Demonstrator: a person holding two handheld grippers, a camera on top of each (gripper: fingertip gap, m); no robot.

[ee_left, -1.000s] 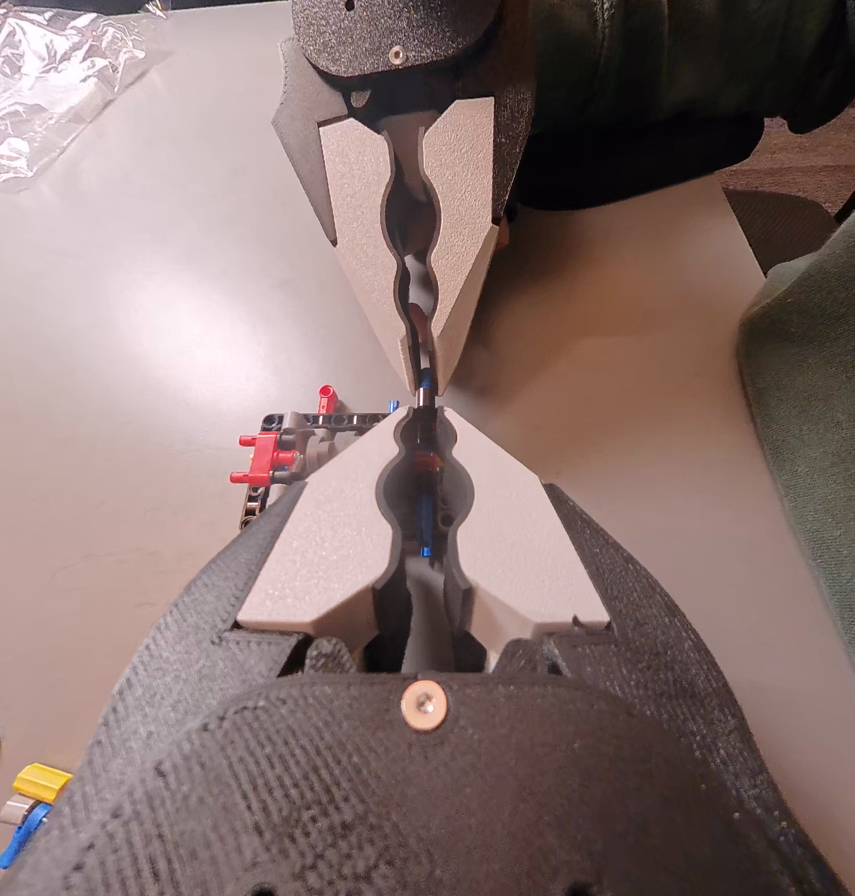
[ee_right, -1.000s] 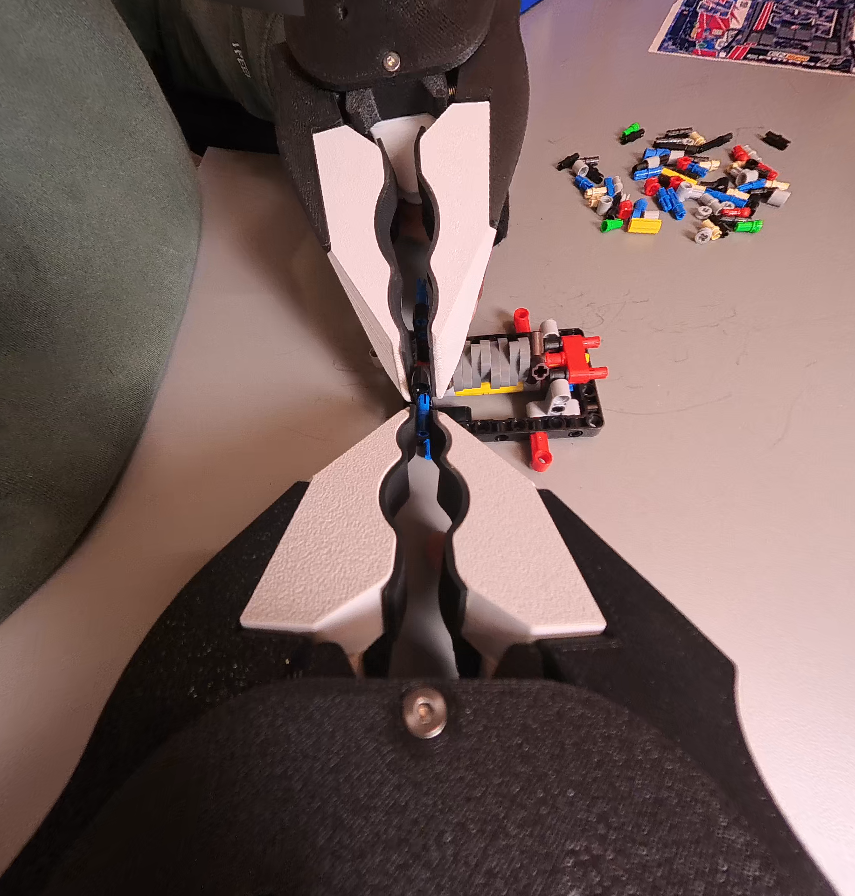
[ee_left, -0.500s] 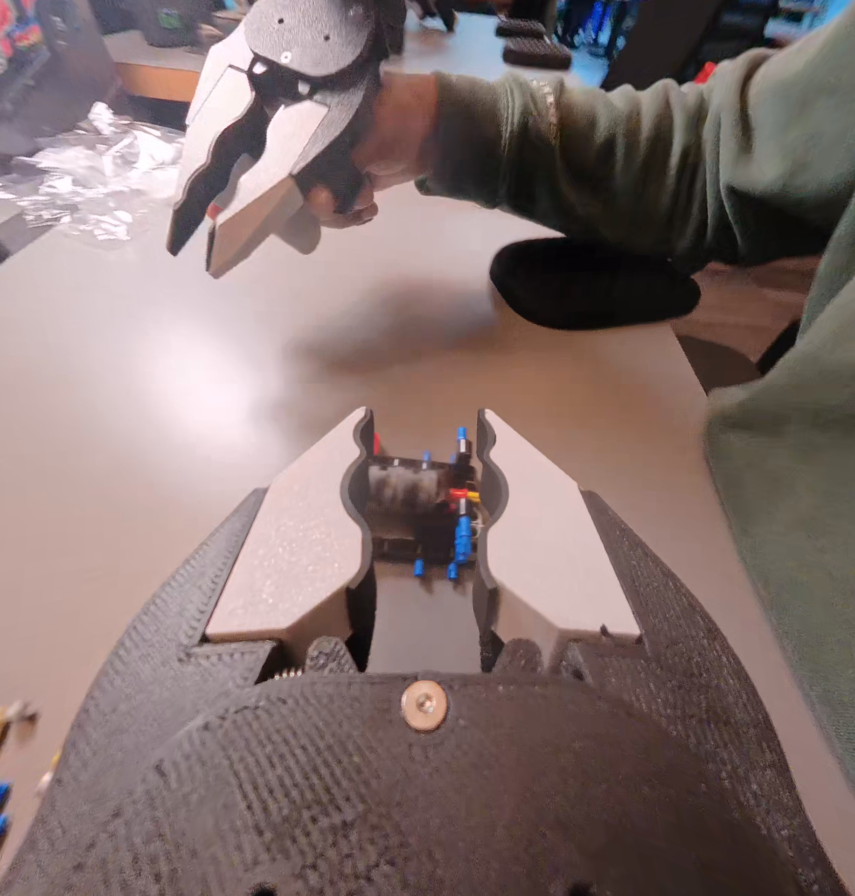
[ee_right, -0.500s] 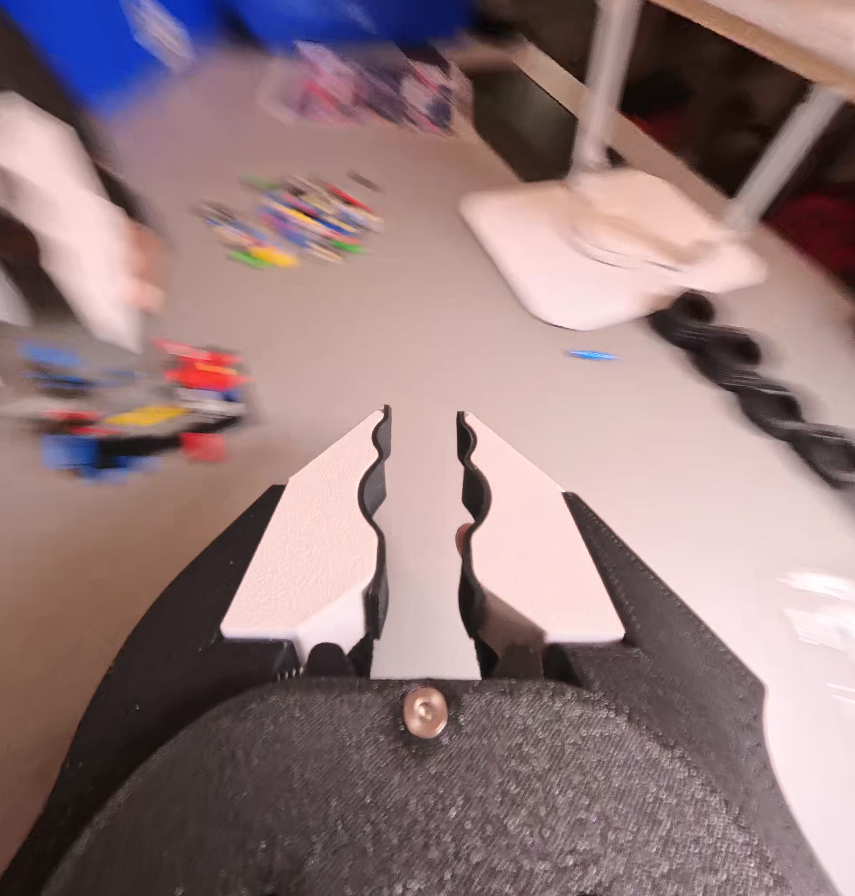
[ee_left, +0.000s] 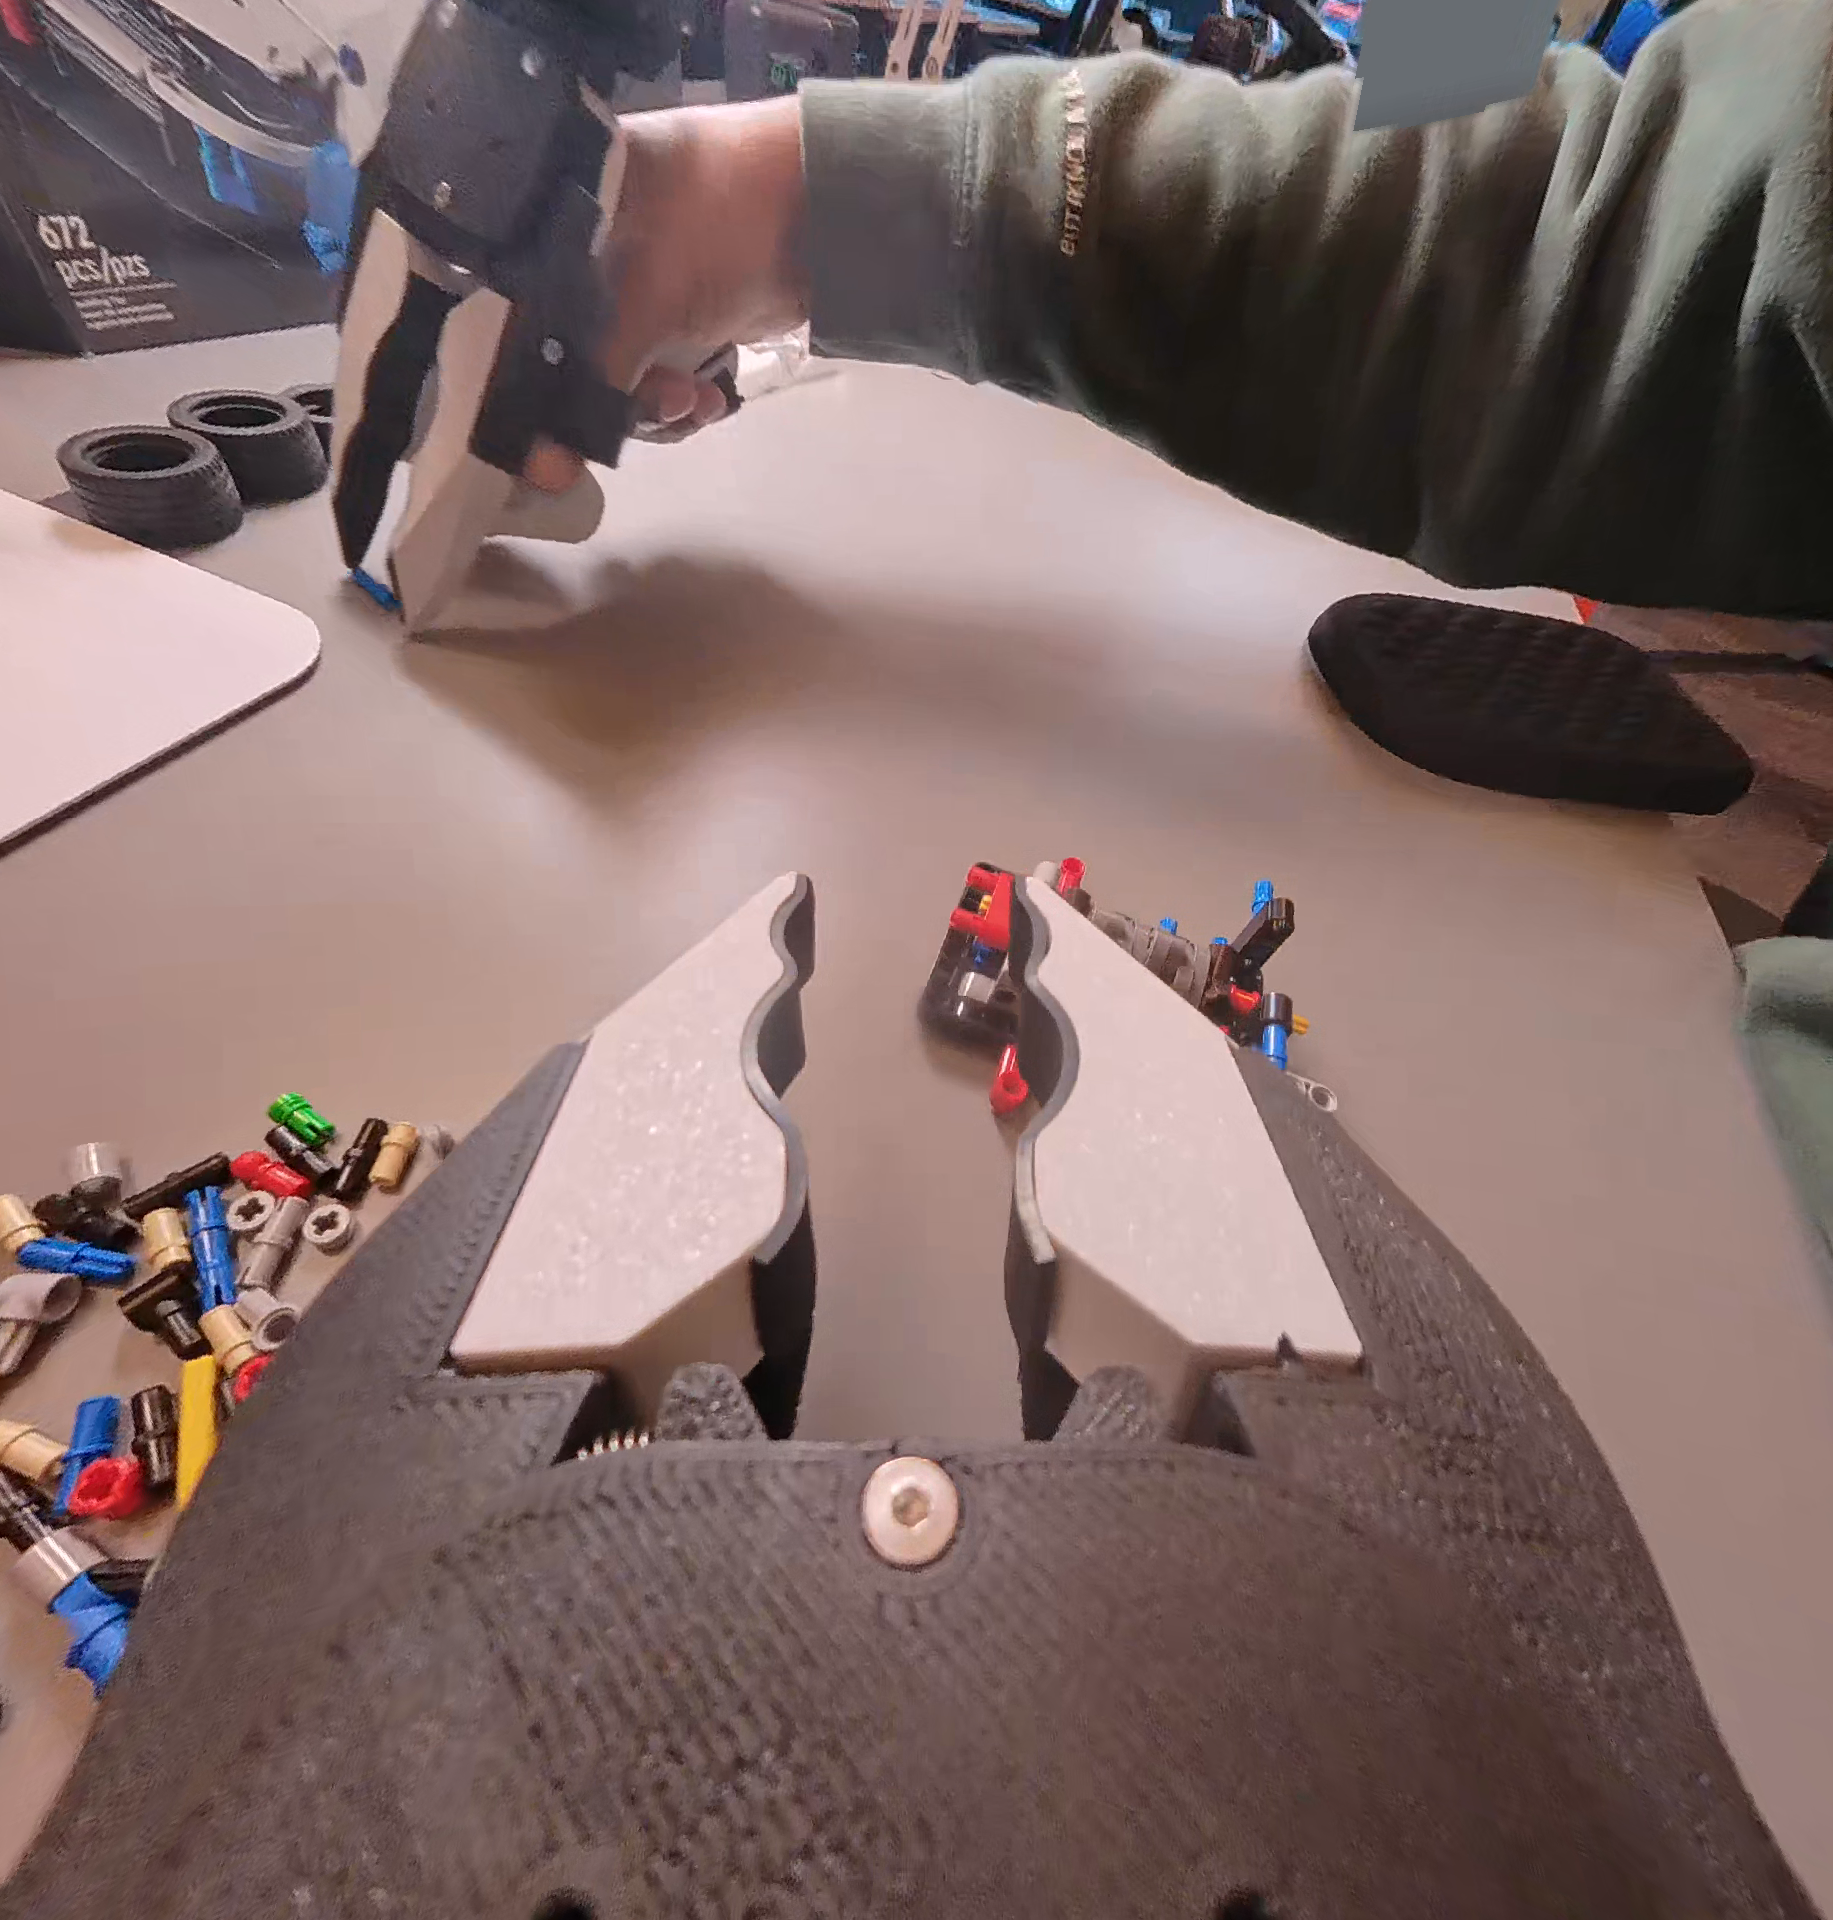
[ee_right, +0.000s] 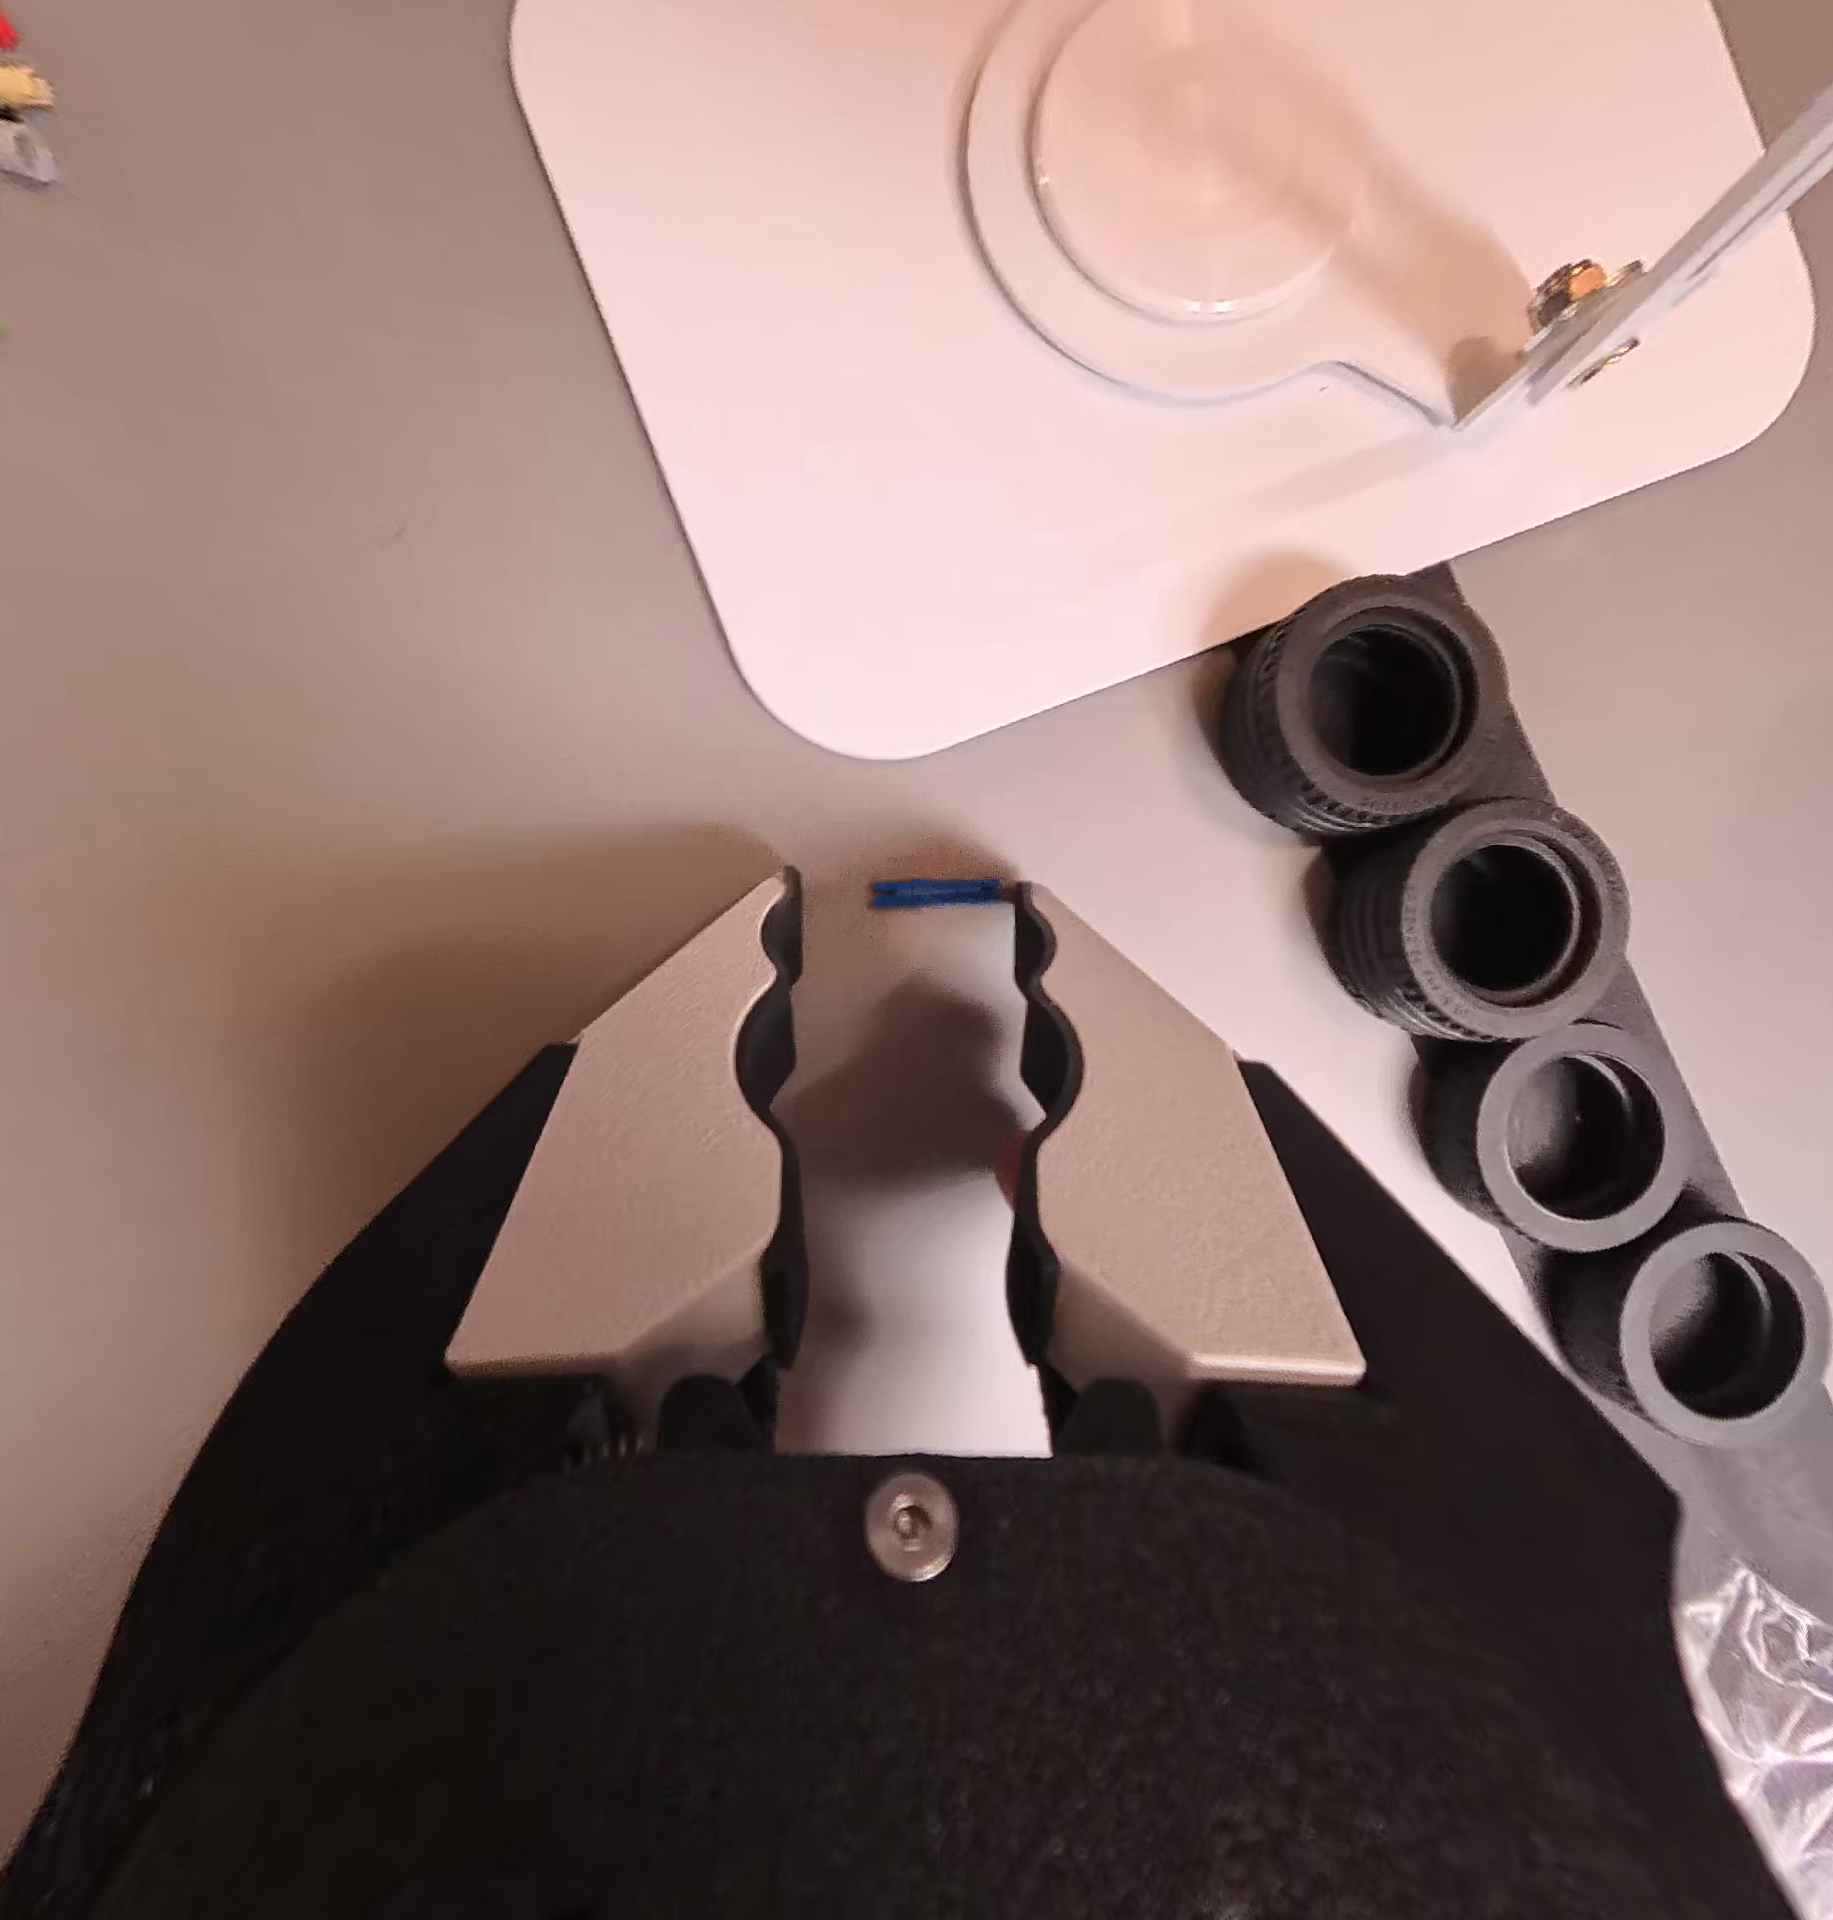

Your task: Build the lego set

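My left gripper (ee_left: 914, 902) is open and empty above the table. The partly built lego assembly (ee_left: 1120, 961) lies on the table just beyond its right finger, which hides part of it. My right gripper (ee_right: 907, 891) is open and points down at the table, its tips on either side of a small blue pin (ee_right: 933, 894) that lies flat. The right gripper also shows in the left wrist view (ee_left: 382, 592), far left, tips at the blue pin (ee_left: 372, 589).
A pile of loose lego pieces (ee_left: 143, 1299) lies at the left. A white lamp base (ee_right: 1099, 364) sits beyond the pin. Black tyres (ee_right: 1494, 935) stand in a row right of it. The set's box (ee_left: 112, 177) and a black pad (ee_left: 1514, 707) lie farther off. My hands' fingertips stand some 25 cm from each other.
Both grippers opened and parted. The left one let the assembly down onto the table and drew back. The right one swung away to the blue pin by the lamp base.
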